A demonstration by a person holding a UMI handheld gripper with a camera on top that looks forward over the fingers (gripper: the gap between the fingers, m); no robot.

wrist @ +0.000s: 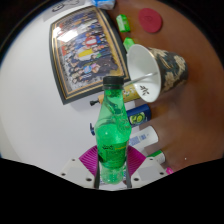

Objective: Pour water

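A green plastic bottle (111,125) with a dark cap stands upright between my fingers, and my gripper (112,165) is shut on its lower body. The magenta pads (89,159) press against both sides of the bottle. Just beyond the bottle's cap a white paper cup (143,68) with a patterned sleeve lies tilted, its open mouth facing the bottle. The bottle's base is hidden behind the fingers.
A framed picture (85,52) lies on the white table (30,110) beyond and left of the bottle. A small blue-labelled item (141,115) sits right of the bottle on brown surface. A red round lid (149,18) and a green item (123,23) lie farther off.
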